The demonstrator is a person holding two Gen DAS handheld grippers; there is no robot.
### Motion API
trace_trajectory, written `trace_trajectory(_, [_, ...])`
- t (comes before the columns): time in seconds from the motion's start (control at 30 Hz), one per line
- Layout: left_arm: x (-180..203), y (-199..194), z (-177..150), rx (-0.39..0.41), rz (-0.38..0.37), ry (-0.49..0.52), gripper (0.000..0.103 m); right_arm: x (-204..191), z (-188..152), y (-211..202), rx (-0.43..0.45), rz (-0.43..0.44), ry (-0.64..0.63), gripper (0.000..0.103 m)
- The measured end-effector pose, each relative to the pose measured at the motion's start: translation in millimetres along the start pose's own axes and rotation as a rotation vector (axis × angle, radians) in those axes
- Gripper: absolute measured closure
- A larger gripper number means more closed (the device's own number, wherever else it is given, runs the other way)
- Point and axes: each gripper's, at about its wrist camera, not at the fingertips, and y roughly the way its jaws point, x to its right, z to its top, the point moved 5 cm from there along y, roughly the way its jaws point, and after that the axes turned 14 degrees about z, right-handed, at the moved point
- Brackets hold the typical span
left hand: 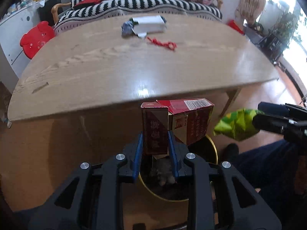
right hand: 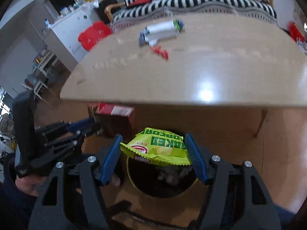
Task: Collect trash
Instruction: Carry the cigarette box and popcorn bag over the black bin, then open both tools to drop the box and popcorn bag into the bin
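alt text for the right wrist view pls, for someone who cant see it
The right gripper holds a green popcorn bag between its blue pads, above a round bin on the floor. At left, the left gripper holds a red carton. Beyond is a wooden table with a white box and a red scrap.

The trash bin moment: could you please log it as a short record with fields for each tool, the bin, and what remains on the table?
left tool: shut on red carton, held above the bin
right tool: shut on green popcorn bag, over the bin
bin: round, yellow rim, on the floor by the table edge, dark inside with something already in it
table: white box, crumpled blue-grey scrap, red string
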Motion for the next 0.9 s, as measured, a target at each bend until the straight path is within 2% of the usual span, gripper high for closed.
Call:
trace_trajectory(0.2, [-1.7, 10.0, -14.0, -0.038, 0.009, 0.015, 0.078, 1.1, -24.1, 11.5, -0.055, -0.016, 0.002, 0.037])
trace_trajectory(0.33, [-2.2, 16.7, -19.2, -0.069, 0.007, 0.011, 0.078, 2.2, -25.9, 15.5, -0.069, -0.017, 0.005, 0.037])
trace_trajectory(0.63, [3.1, 21.9, -21.2, -0.081, 0.016, 0.031, 0.078, 4.9, -22.7, 18.5, -0.079, -0.015, 0.029, 0.037])
trace_trajectory(0.9, [5.7, 29.3, -21.3, -0.115, -0.015, 0.014, 0.078, 6.6, -23.4, 19.3, -0.082, -0.011, 0.041, 0.037])
